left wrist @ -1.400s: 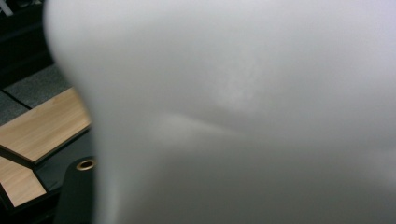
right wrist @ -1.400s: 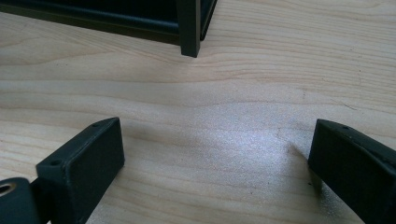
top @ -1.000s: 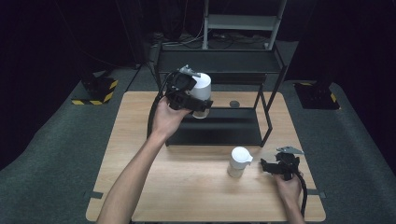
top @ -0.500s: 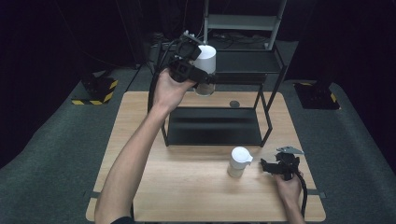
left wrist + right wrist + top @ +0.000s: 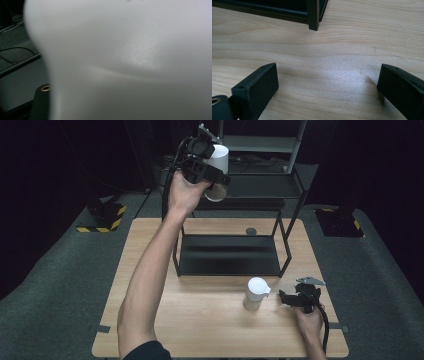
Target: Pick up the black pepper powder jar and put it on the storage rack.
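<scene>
A person's left hand holds my left gripper point(image 5: 214, 174) high over the top level of a black wire shelf point(image 5: 227, 270). It is shut on a white cup point(image 5: 220, 157) with a brown base. That cup's blurred white wall point(image 5: 125, 62) is very close in the left gripper view. A second white cup point(image 5: 256, 292) stands on the wooden table point(image 5: 150, 320) in front of the shelf. Just to its right, my right gripper point(image 5: 285, 298) rests low on the table. It is open, and its jaws point(image 5: 327, 85) stand wide apart over bare wood.
A small dark disc point(image 5: 251, 231) lies on the table behind the shelf. The shelf's front leg point(image 5: 313, 15) stands ahead of the right gripper. Yellow-and-black striped bases point(image 5: 102, 217) sit on the floor at both sides. A grey rack point(image 5: 260, 142) stands farther back.
The left hand has lifted the white cup from in front of the shelf's upper level to above it and farther back. The right gripper and the table cup have not moved.
</scene>
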